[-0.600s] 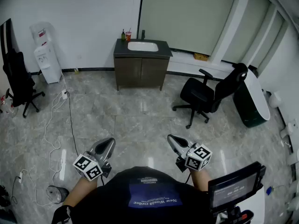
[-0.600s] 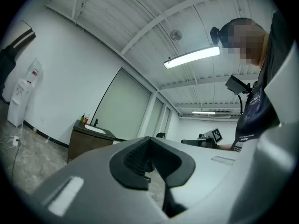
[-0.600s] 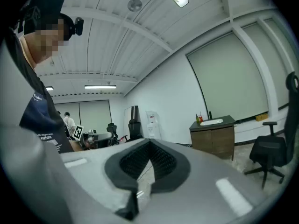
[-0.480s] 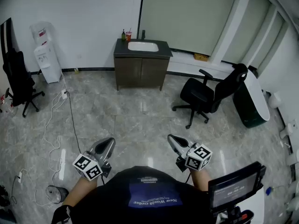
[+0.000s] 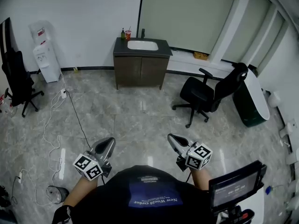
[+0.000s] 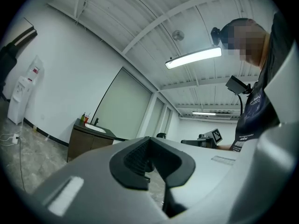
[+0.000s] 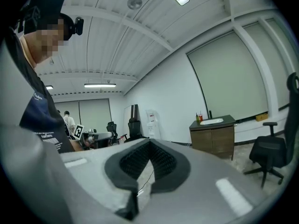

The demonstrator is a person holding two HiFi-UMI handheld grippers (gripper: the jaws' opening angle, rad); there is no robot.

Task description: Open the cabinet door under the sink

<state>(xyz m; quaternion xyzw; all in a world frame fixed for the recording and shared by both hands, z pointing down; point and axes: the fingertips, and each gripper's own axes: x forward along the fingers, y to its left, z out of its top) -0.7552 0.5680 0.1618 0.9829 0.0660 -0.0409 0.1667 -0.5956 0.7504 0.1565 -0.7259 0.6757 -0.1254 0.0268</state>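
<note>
The dark brown sink cabinet [image 5: 141, 70] stands against the far wall, both of its doors closed, with a white basin [image 5: 142, 45] in its top. It also shows small in the left gripper view [image 6: 86, 143] and in the right gripper view [image 7: 216, 134]. My left gripper [image 5: 106, 146] and right gripper [image 5: 174, 140] are held low in front of the person's chest, far from the cabinet across the floor. Both point roughly level toward it. Each has its jaws together with nothing between them, as seen on the left gripper [image 6: 150, 142] and the right gripper [image 7: 149, 143].
A black office chair [image 5: 208, 94] stands right of the path to the cabinet. A water dispenser [image 5: 46, 59], another chair [image 5: 16, 78] and loose cables [image 5: 60, 120] lie to the left. A bottle and cup [image 5: 125, 34] stand on the counter. A monitor [image 5: 236, 185] is at the near right.
</note>
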